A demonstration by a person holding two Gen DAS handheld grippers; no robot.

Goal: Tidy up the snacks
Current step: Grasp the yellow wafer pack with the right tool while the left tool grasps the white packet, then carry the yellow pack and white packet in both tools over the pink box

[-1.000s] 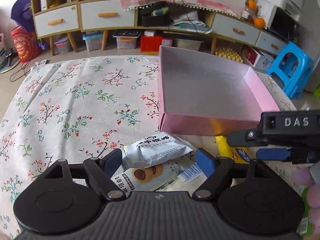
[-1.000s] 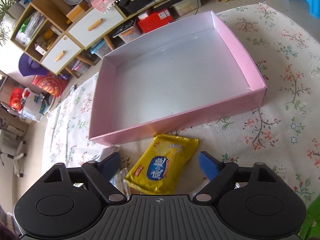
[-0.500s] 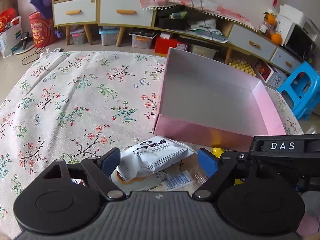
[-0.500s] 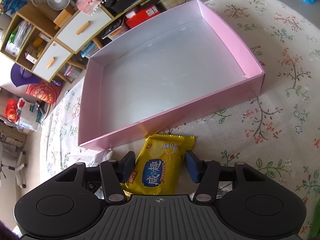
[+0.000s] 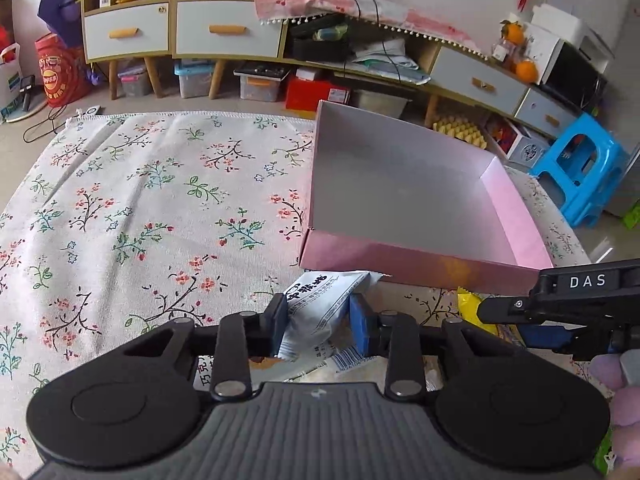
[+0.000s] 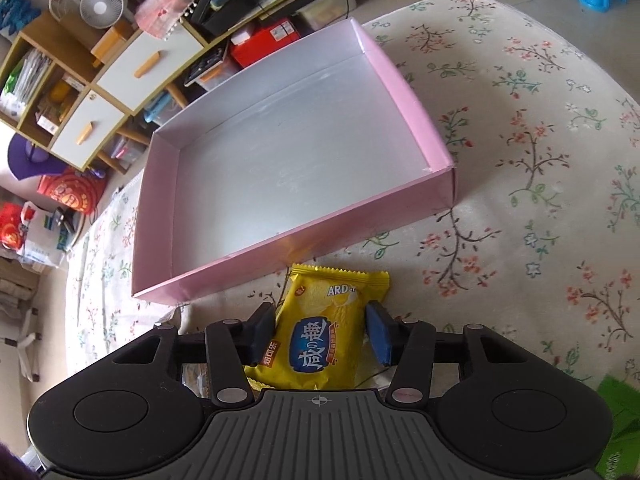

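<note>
An empty pink box (image 5: 420,258) with a silver inside sits on the floral cloth; it also shows in the right wrist view (image 6: 280,160). My left gripper (image 5: 320,326) is shut on a white snack packet (image 5: 320,300), held just before the box's near wall. My right gripper (image 6: 320,332) is shut on a yellow snack packet (image 6: 324,332), also near the box's front wall. The right gripper shows at the right edge of the left wrist view (image 5: 560,308), with a bit of the yellow packet (image 5: 468,304).
More snack packets (image 5: 352,360) lie under the left gripper. The floral cloth (image 5: 140,208) covers the table. A green packet (image 6: 620,420) is at the right. Shelves (image 5: 240,32) and a blue stool (image 5: 580,168) stand beyond the table.
Both grippers closed: the left on the white packet, the right on the yellow packet. Both packets have risen slightly toward the box.
</note>
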